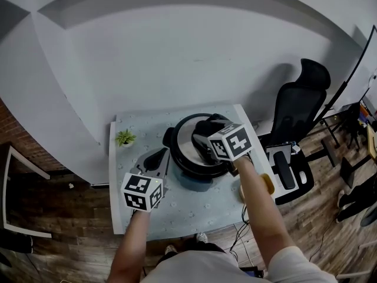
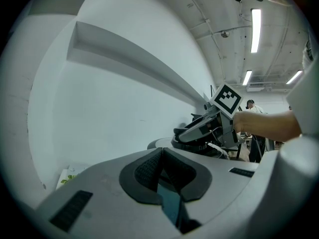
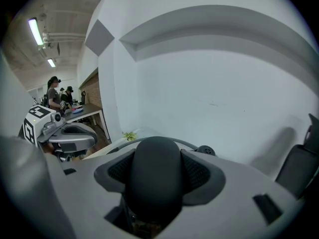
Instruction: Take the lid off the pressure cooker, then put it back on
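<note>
Nearest you, your left gripper [image 1: 156,158] hovered over the pale speckled tabletop [image 1: 182,208], just left of the cooker and clear of it. In the left gripper view, the left gripper [image 2: 160,169] had its two dark ribbed pads pressed together along their front edge, with nothing between them.

Further out, your right gripper [image 1: 207,131] sat above the round silver-and-black pressure cooker [image 1: 197,178]. In the right gripper view, the right gripper [image 3: 155,171] had its jaws clamped on the black rounded lid handle [image 3: 155,195], one ribbed pad against each side of it. The silver dark-rimmed lid [image 1: 188,140] lay on top of the cooker body at the middle of the table.

Beyond the cooker, a small green plant [image 1: 125,137] stood near the table's far left corner.
</note>
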The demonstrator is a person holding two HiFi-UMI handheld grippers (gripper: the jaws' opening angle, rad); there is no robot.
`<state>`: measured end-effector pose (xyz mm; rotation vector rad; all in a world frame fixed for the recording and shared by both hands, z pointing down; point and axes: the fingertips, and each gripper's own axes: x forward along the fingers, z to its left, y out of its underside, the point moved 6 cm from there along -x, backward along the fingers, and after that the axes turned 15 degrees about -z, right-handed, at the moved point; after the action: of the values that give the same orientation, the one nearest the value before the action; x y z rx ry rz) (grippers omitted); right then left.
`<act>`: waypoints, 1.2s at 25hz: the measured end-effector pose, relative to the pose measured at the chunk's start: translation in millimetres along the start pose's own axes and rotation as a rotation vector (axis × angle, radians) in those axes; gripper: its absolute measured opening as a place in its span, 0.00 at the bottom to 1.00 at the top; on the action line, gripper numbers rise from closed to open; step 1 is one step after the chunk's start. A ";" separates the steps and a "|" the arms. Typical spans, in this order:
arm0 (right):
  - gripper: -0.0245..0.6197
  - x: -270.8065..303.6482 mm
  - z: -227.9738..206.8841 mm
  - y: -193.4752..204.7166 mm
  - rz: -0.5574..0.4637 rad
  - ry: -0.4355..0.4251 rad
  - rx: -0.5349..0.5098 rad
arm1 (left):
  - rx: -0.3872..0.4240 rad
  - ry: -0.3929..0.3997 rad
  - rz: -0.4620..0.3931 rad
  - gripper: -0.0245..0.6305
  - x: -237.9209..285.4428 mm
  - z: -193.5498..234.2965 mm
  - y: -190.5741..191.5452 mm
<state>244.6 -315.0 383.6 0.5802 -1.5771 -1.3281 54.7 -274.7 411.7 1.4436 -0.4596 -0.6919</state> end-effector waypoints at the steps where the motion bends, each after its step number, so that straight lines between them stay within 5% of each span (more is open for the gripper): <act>1: 0.46 0.3 -0.1 -0.1 -0.002 -0.006 -0.002 | 0.001 -0.003 0.001 0.06 -0.3 0.0 0.3; 13: 0.47 0.2 -3.1 0.6 -0.003 -0.189 -0.071 | 0.019 -0.062 -0.005 0.06 5.8 -2.7 -1.5; 24: 0.46 2.7 -4.0 -1.0 -0.013 -0.480 -0.183 | 0.038 -0.149 -0.004 0.06 7.7 -2.2 -1.4; 30: 0.47 3.0 -5.4 -1.3 -0.014 -0.522 -0.197 | 0.042 -0.178 -0.010 0.06 12.0 -9.8 -1.5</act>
<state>247.8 -320.4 383.2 0.1218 -1.8203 -1.7148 69.7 -275.6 407.9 1.4306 -0.6085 -0.8268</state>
